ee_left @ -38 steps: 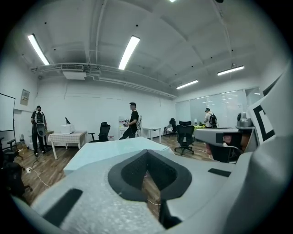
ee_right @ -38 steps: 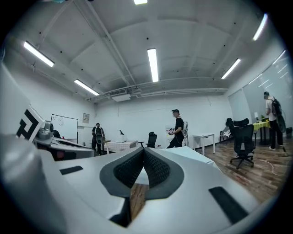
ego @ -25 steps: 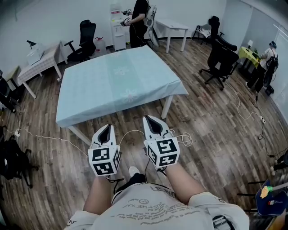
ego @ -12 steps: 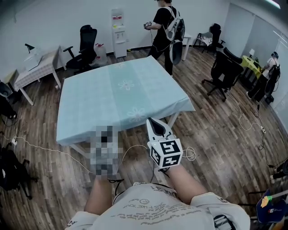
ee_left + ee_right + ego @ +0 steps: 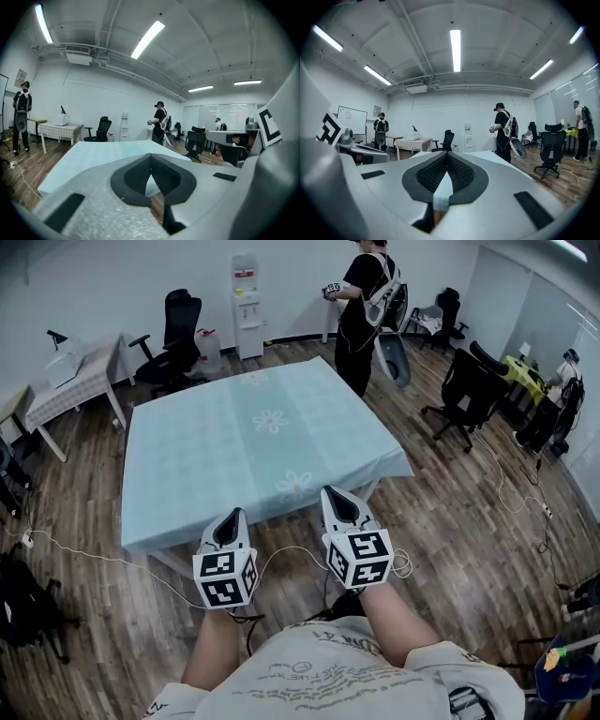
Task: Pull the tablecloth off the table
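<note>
A pale blue tablecloth (image 5: pixel 253 442) with faint flower prints covers the square table and hangs over its edges. My left gripper (image 5: pixel 232 517) is shut and empty, its tip just at the cloth's near hanging edge. My right gripper (image 5: pixel 337 495) is also shut and empty, its tip over the near edge further right. In the left gripper view the closed jaws (image 5: pixel 150 157) point at the cloth (image 5: pixel 89 157) ahead. The right gripper view shows its closed jaws (image 5: pixel 447 154) with the cloth (image 5: pixel 490 157) beyond them. Neither gripper holds the cloth.
A person (image 5: pixel 364 306) with a backpack stands by the table's far right corner. Black office chairs (image 5: pixel 178 324) (image 5: pixel 467 381), a small checked table (image 5: pixel 80 371) and a water dispenser (image 5: pixel 246 292) line the room. A white cable (image 5: pixel 84 554) and a black bag (image 5: pixel 23 601) lie on the wooden floor.
Both grippers have come forward and up to the cloth's near edge, and the table looks closer. The person at the back has walked right, toward the table's far right corner.
</note>
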Tool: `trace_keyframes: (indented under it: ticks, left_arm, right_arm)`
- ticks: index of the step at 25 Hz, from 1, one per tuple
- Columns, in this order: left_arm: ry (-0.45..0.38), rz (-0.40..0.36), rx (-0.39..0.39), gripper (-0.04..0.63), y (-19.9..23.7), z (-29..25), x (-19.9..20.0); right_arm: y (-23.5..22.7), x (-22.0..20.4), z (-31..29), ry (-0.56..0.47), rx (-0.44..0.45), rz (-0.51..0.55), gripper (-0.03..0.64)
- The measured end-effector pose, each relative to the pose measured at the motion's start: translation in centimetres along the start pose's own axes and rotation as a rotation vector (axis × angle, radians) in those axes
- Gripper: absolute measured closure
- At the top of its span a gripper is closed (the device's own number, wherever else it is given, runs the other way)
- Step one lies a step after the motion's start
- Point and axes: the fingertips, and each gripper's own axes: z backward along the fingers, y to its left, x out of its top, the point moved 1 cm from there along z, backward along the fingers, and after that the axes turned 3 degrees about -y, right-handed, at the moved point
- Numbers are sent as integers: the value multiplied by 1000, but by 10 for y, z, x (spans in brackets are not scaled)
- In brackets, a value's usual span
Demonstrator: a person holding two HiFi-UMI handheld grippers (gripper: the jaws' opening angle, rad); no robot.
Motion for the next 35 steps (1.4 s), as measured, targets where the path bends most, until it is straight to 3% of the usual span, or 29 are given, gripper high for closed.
trace_keyframes:
  ticks: [15, 28, 35]
  left_arm:
    - [-11, 13, 33, 584, 13, -24, -3]
    - [59, -47, 129, 584, 54, -124, -7]
    - [86, -59, 169, 584, 77, -201, -3]
  right_arm:
    - [-27, -6, -31, -1, 1, 0, 603]
    - [-78, -47, -141, 32, 53, -120, 603]
    - [-121, -56, -218, 42, 60, -116, 603]
